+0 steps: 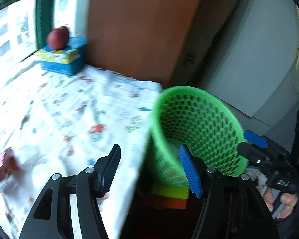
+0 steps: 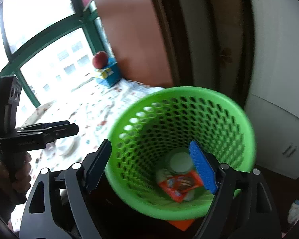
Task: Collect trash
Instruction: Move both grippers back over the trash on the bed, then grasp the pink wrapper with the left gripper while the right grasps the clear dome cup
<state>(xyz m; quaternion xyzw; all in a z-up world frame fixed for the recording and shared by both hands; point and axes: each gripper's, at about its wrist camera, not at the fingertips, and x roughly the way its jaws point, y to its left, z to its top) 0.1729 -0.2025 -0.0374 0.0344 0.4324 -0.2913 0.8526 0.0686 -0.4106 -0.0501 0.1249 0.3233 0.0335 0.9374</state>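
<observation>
A green perforated trash basket stands beside the table's right edge; it also shows in the left wrist view. Inside lie an orange snack wrapper and a white round lid or cup. My right gripper is open and empty, held over the basket's mouth. My left gripper is open and empty at the table's right edge, next to the basket. A red wrapper and a white crumpled item lie on the table at the lower left, blurred.
The table has a white patterned cloth. A blue tissue box with a red apple on it stands at the far corner by the window. A brown door and a white cabinet stand behind the basket.
</observation>
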